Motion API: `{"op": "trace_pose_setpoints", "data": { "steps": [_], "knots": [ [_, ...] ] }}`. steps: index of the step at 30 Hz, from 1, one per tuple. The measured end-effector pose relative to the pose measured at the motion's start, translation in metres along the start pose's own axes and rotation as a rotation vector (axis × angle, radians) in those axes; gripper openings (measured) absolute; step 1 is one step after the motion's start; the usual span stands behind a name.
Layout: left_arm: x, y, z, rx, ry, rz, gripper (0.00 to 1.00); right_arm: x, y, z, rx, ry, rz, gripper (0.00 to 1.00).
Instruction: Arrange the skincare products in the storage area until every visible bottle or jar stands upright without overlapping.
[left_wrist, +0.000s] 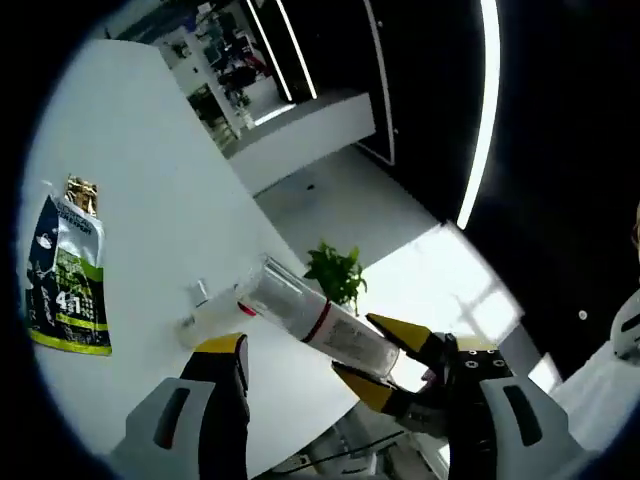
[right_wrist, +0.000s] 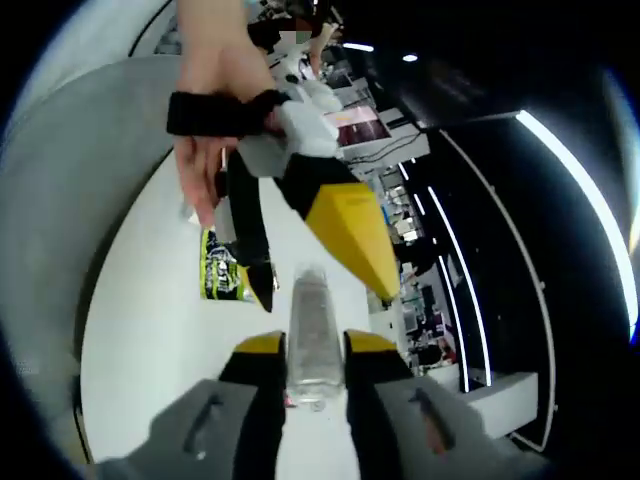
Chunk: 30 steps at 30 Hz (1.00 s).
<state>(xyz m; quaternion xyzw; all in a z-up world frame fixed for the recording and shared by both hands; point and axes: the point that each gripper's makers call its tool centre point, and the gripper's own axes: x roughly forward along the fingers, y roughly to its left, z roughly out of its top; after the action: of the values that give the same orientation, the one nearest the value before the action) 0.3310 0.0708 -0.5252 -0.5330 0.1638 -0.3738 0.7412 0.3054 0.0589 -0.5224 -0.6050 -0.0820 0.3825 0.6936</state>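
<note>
One clear bottle (left_wrist: 310, 315) is what we care about now. It is up in the air over the white table (left_wrist: 150, 200), lying on its side, not standing.

Left gripper view: the right gripper (left_wrist: 385, 360) comes in from the right w/ its yellow tips clenched on the bottle's bottom end. Our left gripper (left_wrist: 225, 350) hangs just beside the bottle; only one tip shows, so we can't tell if it's wide or closed. A green pouch (left_wrist: 65, 275) lies on the table, well apart from the bottle.

Right gripper view: our right gripper (right_wrist: 315, 345) hugs the bottle (right_wrist: 312, 330) btwn both tips. The left gripper (right_wrist: 310, 250) sits past the bottle's far end, spread wide, w/ a hand (right_wrist: 215, 100) on it.

We think the step is carry-and-stand. Next we must tip the bottle up, set it on a bare table spot away from the pouch, then let go.
</note>
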Motion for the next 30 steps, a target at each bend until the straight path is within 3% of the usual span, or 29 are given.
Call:
{"op": "trace_pose_setpoints", "data": {
  "steps": [5, 10, 12, 18, 20, 24, 30],
  "knots": [
    [0.011, -0.001, -0.001, -0.027, -0.008, 0.012, 0.66, 0.000, -0.002, 0.003, -0.002, -0.002, -0.017, 0.21],
    [0.010, 0.007, 0.000, -0.027, -0.028, 0.065, 0.34, -0.002, -0.010, 0.000, -0.006, 0.004, -0.055, 0.21],
    [0.012, 0.008, -0.002, -0.062, -0.018, 0.070, 0.32, -0.002, -0.010, -0.001, -0.006, 0.004, -0.058, 0.21],
    [0.016, 0.004, 0.000, -0.039, -0.028, 0.090, 0.27, -0.001, -0.007, -0.007, 0.054, 0.031, -0.073, 0.22],
    [0.016, 0.002, 0.003, 0.000, -0.020, 0.090, 0.26, -0.001, -0.009, -0.005, 0.126, 0.023, -0.092, 0.23],
    [0.017, -0.004, 0.008, 0.104, 0.012, 0.089, 0.24, 0.000, -0.004, -0.005, 0.311, -0.008, -0.063, 0.27],
    [0.017, -0.019, 0.010, 0.319, 0.115, 0.055, 0.23, 0.000, -0.001, -0.006, 0.755, -0.098, 0.000, 0.30]
  ]
}}
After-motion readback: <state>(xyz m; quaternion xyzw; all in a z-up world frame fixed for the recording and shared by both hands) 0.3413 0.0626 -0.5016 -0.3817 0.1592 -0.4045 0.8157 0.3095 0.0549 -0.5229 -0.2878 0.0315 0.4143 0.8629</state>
